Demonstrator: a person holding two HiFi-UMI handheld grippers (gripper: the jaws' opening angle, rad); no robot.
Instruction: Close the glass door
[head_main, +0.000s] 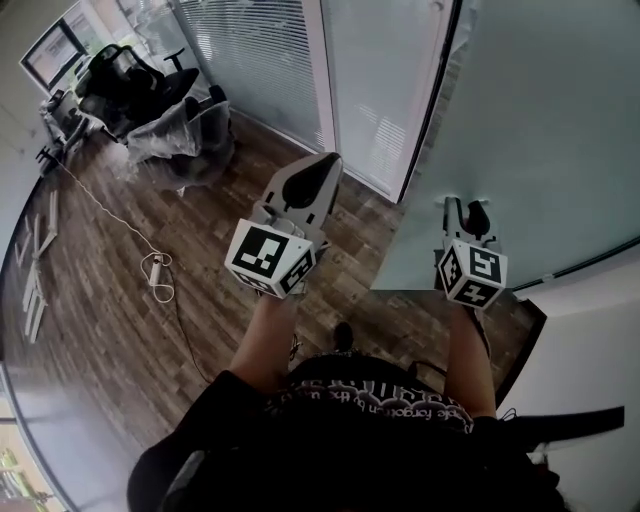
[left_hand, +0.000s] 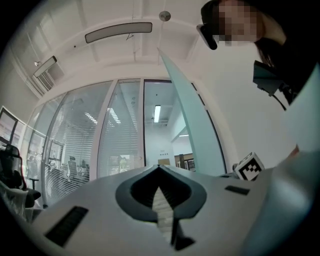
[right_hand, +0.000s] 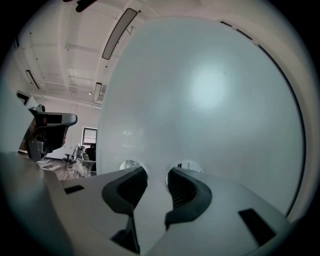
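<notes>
The frosted glass door (head_main: 545, 120) stands swung open at the right of the head view, with its dark edge beside the white door frame (head_main: 322, 80). My right gripper (head_main: 467, 212) points level at the door's face, its tips at or very near the glass; I cannot tell if they touch. In the right gripper view that gripper (right_hand: 156, 172) is open, and the pale glass door (right_hand: 210, 100) fills the gap between its jaws. My left gripper (head_main: 322, 165) is shut on nothing and points toward the doorway. In the left gripper view the gripper (left_hand: 160, 169) faces the door (left_hand: 192, 132) edge-on.
Office chairs under plastic sheeting (head_main: 175, 130) stand at the far left on the wooden floor (head_main: 120, 300). A cable with a power strip (head_main: 156, 276) lies there. Glass partitions with blinds (head_main: 255, 50) run beside the door frame. A monitor (head_main: 50, 55) sits at the top left.
</notes>
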